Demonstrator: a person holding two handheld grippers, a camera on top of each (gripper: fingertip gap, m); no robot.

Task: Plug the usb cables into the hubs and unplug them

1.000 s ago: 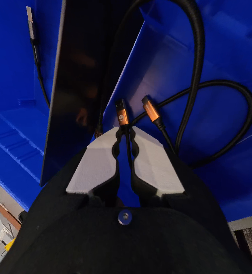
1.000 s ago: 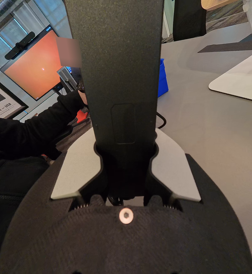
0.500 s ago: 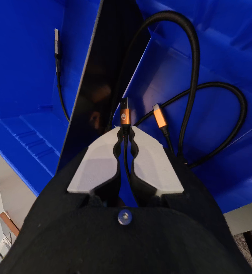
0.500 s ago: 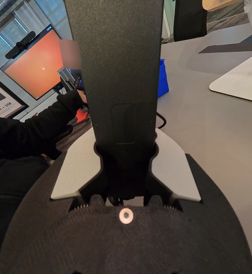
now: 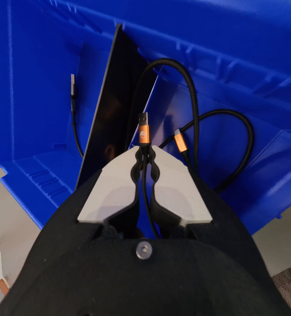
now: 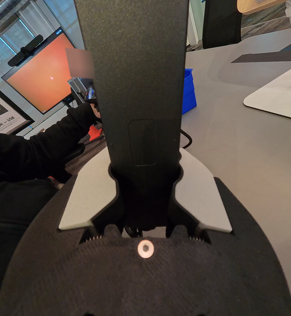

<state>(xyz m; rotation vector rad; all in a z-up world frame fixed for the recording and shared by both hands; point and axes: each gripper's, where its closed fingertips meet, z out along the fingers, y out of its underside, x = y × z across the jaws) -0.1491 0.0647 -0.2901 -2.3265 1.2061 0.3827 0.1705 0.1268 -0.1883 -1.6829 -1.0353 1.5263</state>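
While its white, scalloped fingers pinch a thin black cable just behind an orange-sleeved USB-A plug (image 5: 144, 130), the left gripper (image 5: 145, 150) points into a ribbed blue plastic bin (image 5: 227, 51) holding a braided black cable (image 5: 195, 102); the right gripper (image 6: 145, 168) clamps a long, matte, grainy black hub (image 6: 134, 68) above a smooth grey table (image 6: 244, 153)

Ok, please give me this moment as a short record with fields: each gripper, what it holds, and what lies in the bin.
left gripper: shut on orange USB-A plug, pinched at its cable
right gripper: shut on black hub, held upright
blue bin: second orange plug, silver plug, black divider
plugged in: not yet
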